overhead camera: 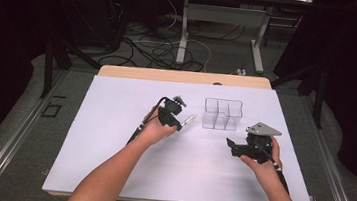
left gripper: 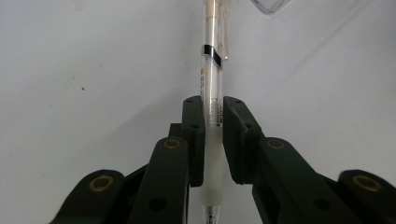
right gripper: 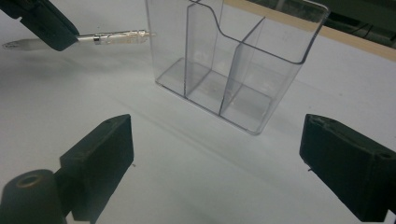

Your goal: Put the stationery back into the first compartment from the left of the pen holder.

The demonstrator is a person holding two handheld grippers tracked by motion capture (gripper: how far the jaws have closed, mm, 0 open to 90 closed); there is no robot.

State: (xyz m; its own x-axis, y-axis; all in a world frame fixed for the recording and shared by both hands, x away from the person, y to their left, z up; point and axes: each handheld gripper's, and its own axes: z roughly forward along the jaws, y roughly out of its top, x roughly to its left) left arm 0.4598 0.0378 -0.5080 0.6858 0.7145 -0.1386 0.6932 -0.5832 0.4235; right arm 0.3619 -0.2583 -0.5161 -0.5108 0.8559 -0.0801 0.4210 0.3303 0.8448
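Observation:
A clear plastic pen (left gripper: 212,79) with a black band sticks out from between the pads of my left gripper (left gripper: 213,106), which is shut on its frosted grip. In the high view my left gripper (overhead camera: 179,123) hovers left of a clear organizer (overhead camera: 222,114) with several compartments, the pen (overhead camera: 188,119) pointing toward it. My right gripper (overhead camera: 232,146) is in front of the organizer and stands open. In the right gripper view the organizer (right gripper: 233,60) stands upright beyond the gripper (right gripper: 217,130), with nothing between its jaws, and the pen (right gripper: 116,37) hangs level at upper left.
A white sheet (overhead camera: 112,139) covers the table, with a wooden edge (overhead camera: 184,76) showing at the back. Beyond the table, cables (overhead camera: 157,48) lie on the floor by another desk's legs (overhead camera: 184,30).

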